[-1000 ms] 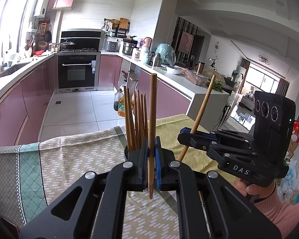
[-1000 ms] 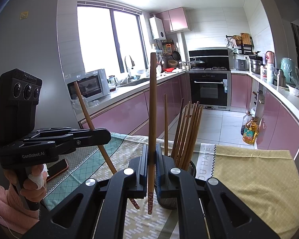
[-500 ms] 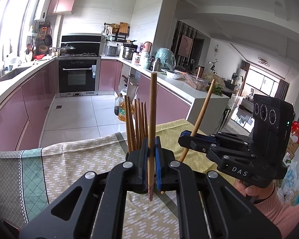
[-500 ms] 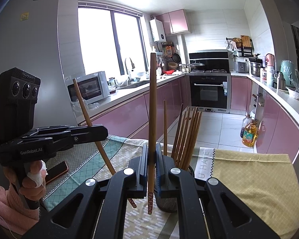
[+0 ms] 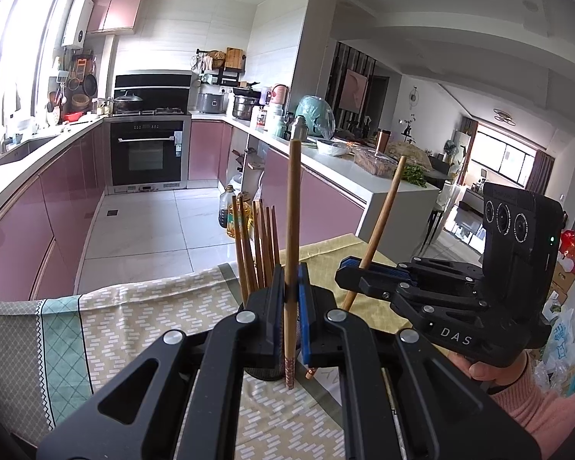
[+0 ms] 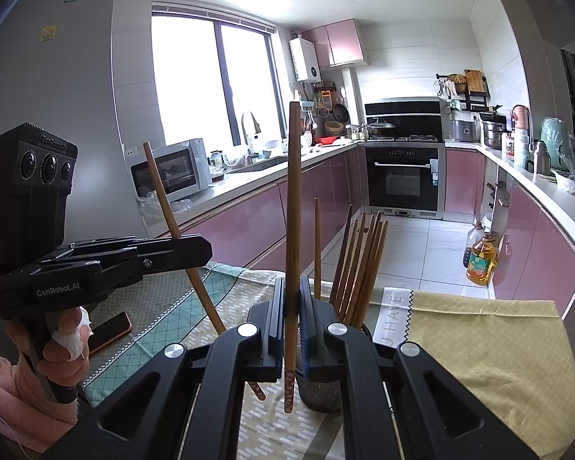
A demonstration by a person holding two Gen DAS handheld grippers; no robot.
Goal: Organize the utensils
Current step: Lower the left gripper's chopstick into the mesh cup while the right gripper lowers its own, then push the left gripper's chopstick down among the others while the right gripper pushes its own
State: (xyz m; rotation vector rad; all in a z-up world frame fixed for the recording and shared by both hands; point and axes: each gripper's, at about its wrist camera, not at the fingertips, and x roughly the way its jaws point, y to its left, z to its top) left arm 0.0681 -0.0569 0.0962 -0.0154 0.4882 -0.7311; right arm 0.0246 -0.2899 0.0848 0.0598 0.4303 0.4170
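Just beyond both claws stands the mesh chopstick holder (image 6: 322, 395); the left claw (image 5: 292, 318) and right claw (image 6: 292, 329) each clench one upright chopstick (image 5: 293, 230), patterned end down, equally near.

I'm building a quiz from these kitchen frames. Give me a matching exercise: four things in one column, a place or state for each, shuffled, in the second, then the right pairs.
Things:
1. left gripper
2. holder
3. phone
4. oil bottle

Places or states:
A. on the floor by the pink cabinets
B. lying flat on the tablecloth
C. shut on one upright chopstick
D. standing on the table, full of chopsticks

Pairs: 1-C, 2-D, 3-B, 4-A
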